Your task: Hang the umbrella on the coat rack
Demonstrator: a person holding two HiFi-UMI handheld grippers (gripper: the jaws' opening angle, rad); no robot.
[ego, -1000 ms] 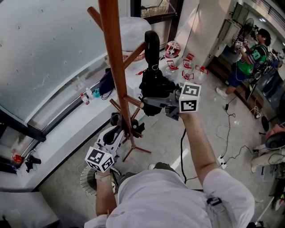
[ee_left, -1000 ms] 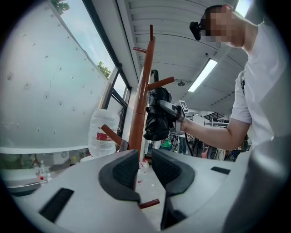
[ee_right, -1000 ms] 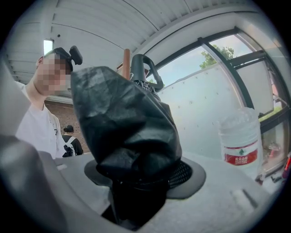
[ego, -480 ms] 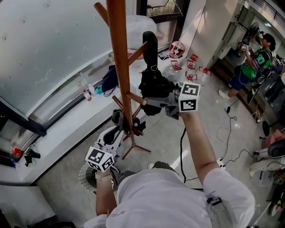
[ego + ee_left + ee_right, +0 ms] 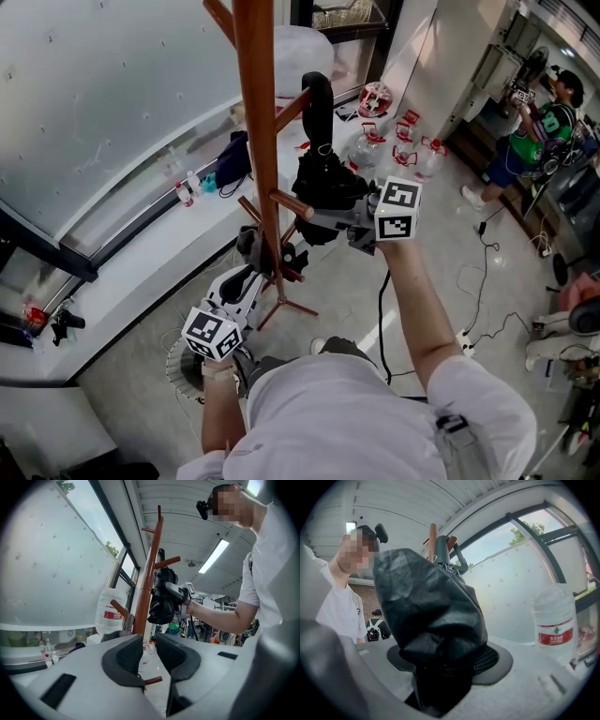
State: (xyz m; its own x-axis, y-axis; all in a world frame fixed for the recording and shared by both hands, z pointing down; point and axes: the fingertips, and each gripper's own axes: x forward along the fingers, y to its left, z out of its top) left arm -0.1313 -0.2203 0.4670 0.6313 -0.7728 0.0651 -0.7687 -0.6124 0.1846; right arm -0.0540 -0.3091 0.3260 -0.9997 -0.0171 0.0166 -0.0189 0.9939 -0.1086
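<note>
In the head view the coat rack [image 5: 258, 112] runs out of the top edge, so I cannot see its upper pegs, and its pole covers the tips of the left gripper [image 5: 265, 255]. In the right gripper view the black cloth of the umbrella [image 5: 429, 611] fills the gap of the right gripper [image 5: 440, 667] and hides most of the pads [image 5: 490, 660]. I cannot tell if the hooked handle [image 5: 321, 94] touches the peg [image 5: 292, 106] beside it. The print on the water bottle [image 5: 555, 630] is too small to read.
</note>
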